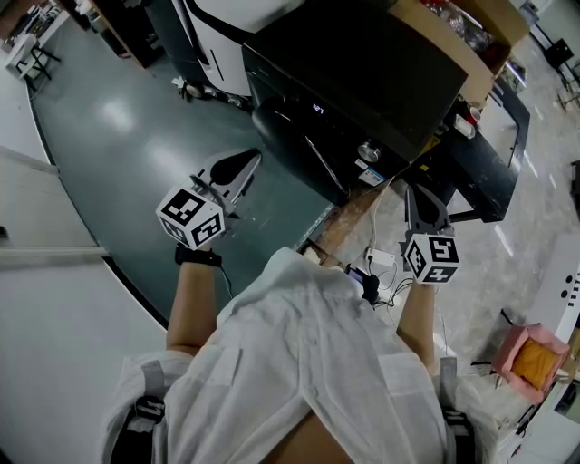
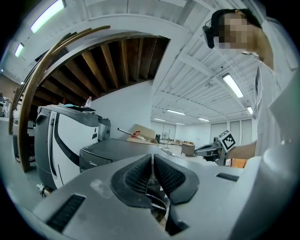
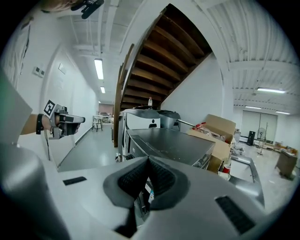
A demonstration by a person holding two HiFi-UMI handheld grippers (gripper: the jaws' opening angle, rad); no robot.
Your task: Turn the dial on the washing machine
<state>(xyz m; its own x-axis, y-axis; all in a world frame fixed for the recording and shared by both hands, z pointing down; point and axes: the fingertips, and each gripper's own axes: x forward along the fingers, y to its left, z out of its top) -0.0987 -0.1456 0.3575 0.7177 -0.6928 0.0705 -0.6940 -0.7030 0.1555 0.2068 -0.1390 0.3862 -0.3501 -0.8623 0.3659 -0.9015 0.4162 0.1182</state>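
Note:
The black washing machine (image 1: 362,82) stands ahead of me, and its small silver dial (image 1: 368,150) sits on the front panel near the right corner. My left gripper (image 1: 246,163) hangs over the grey floor to the machine's left, well short of it, its jaws shut on nothing. My right gripper (image 1: 412,190) is just right of and below the dial, apart from it, also shut and empty. In the left gripper view the pads (image 2: 140,173) meet, with the machine (image 2: 108,151) beyond. In the right gripper view the closed pads (image 3: 161,178) hide the dial; the machine's top (image 3: 173,143) shows.
An open cardboard box (image 1: 462,27) sits behind the washer, and a white appliance (image 1: 227,27) stands to its left. A dark metal frame (image 1: 489,172) is at the right. A white adapter with cables (image 1: 381,260) lies near my feet. A pink box (image 1: 535,358) is at the lower right.

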